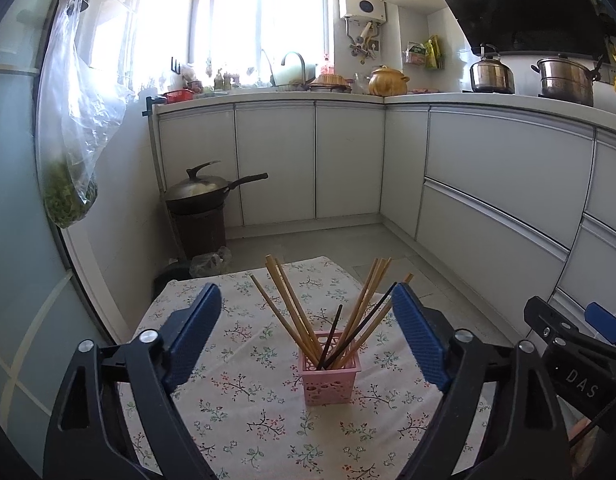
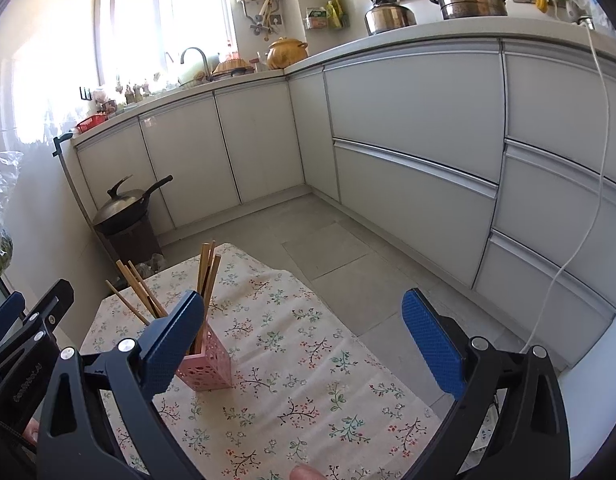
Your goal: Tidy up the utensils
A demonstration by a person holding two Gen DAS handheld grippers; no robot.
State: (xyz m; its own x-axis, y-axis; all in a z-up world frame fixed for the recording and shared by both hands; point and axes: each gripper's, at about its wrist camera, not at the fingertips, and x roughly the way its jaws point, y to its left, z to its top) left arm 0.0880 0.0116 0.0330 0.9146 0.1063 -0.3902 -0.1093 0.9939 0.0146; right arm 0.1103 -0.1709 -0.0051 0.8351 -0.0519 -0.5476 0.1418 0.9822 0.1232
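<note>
The pink holder [image 1: 331, 376] stands upright on the floral tablecloth [image 1: 244, 400], stuffed with wooden chopsticks [image 1: 286, 308] fanning left and right, plus a couple of dark chopsticks [image 1: 333, 334] in the middle. The left gripper [image 1: 306, 340] hovers just short of the holder, jaws wide apart, nothing in them. The right gripper [image 2: 304, 340] sits to the holder's right, also spread wide and empty. A covered wok [image 1: 204, 192] sits on the floor well behind the holder.
</note>
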